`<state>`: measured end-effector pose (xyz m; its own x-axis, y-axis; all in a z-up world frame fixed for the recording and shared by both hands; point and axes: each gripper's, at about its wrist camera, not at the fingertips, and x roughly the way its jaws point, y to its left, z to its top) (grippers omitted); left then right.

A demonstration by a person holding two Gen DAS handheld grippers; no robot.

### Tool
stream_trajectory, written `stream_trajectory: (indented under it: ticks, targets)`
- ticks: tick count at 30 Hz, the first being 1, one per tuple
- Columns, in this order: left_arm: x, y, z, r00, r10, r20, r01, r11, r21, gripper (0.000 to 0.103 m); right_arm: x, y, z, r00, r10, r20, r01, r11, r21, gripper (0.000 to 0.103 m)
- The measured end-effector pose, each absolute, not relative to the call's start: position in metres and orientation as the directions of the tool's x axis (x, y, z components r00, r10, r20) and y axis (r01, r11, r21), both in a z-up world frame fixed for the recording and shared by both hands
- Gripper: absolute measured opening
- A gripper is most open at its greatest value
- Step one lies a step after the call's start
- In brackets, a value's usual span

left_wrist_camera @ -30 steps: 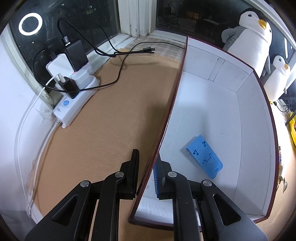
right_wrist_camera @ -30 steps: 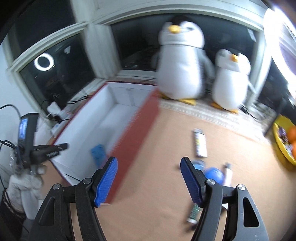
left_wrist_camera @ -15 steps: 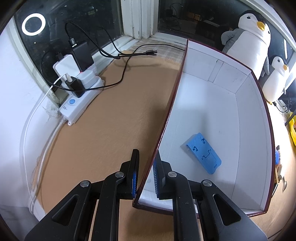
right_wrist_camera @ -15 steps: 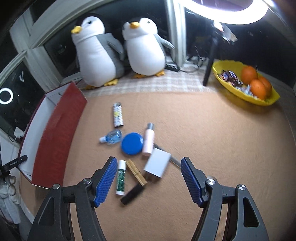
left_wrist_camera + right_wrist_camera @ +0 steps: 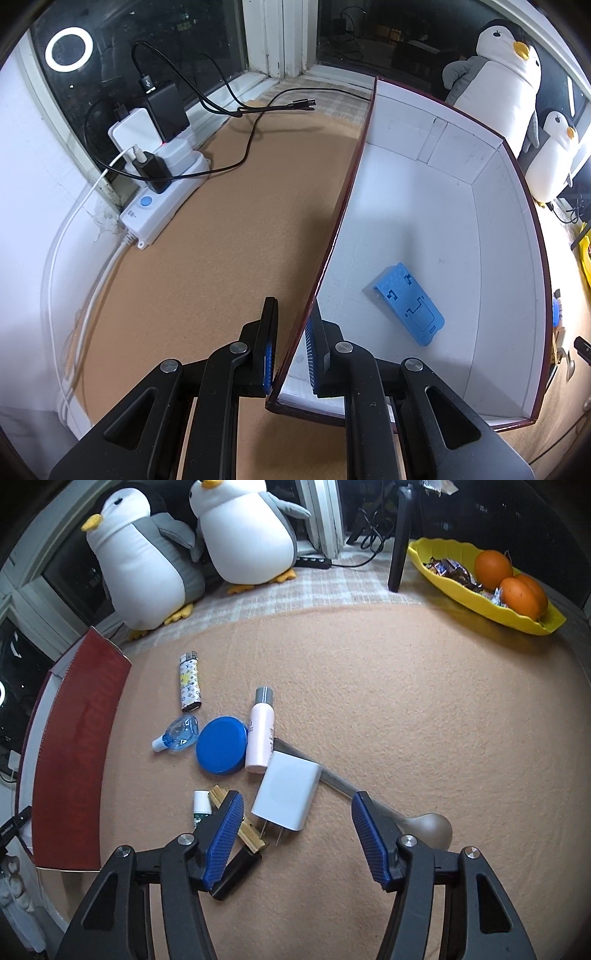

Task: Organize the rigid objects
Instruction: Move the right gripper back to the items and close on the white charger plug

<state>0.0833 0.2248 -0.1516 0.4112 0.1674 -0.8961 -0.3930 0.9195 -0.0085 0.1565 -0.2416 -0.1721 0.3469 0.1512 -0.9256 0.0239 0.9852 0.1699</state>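
The step in hand looks like picking the next item for the box (image 5: pixel 491 236); the right hand-held gripper (image 5: pixel 297 834) hangs over the white charger (image 5: pixel 286 792) on the desk (image 5: pixel 406 709), jaws apart and closing, probably not yet touching it; next it must lower and straddle it; the left hand-held gripper (image 5: pixel 291 343) is clamped on the box wall.
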Motion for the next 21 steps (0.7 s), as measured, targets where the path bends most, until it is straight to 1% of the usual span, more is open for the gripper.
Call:
stream_trajectory:
  ticks: [6, 11, 13, 15, 17, 19, 21]
  targets:
    - [0.083, 0.225, -0.151, 0.412, 0.167, -0.896, -0.394, 0.919, -0.010, 0.012, 0.167, -0.236, -0.181, 0.309, 0.147, -0.940, 0.021, 0.987, 0.162, 0.057]
    - [0.083, 0.225, -0.151, 0.412, 0.167, -0.896, -0.393, 0.919, -0.009, 0.012, 0.177, -0.227, -0.189, 0.281, 0.110, -0.953, 0.001, 0.993, 0.115, 0.057]
    - [0.083, 0.225, -0.152, 0.412, 0.167, -0.896, -0.394, 0.919, -0.009, 0.012, 0.179, -0.224, -0.193, 0.272, 0.099, -0.957, -0.004, 0.995, 0.102, 0.054]
    - [0.083, 0.225, -0.152, 0.412, 0.168, -0.896, -0.393, 0.919, -0.009, 0.012, 0.181, -0.223, -0.197, 0.256, 0.089, -0.963, -0.011, 0.996, 0.089, 0.048]
    - [0.083, 0.225, -0.152, 0.411, 0.168, -0.896, -0.394, 0.919, -0.009, 0.012, 0.183, -0.223, -0.200, 0.244, 0.100, -0.965, -0.014, 0.995, 0.099, 0.046]
    - [0.083, 0.224, -0.152, 0.412, 0.168, -0.896, -0.394, 0.919, -0.009, 0.012, 0.185, -0.223, -0.202, 0.238, 0.102, -0.966, -0.019, 0.995, 0.101, 0.040]
    - [0.083, 0.225, -0.152, 0.412, 0.167, -0.896, -0.394, 0.919, -0.009, 0.012, 0.186, -0.222, -0.203, 0.235, 0.095, -0.967, -0.025, 0.996, 0.091, 0.038]
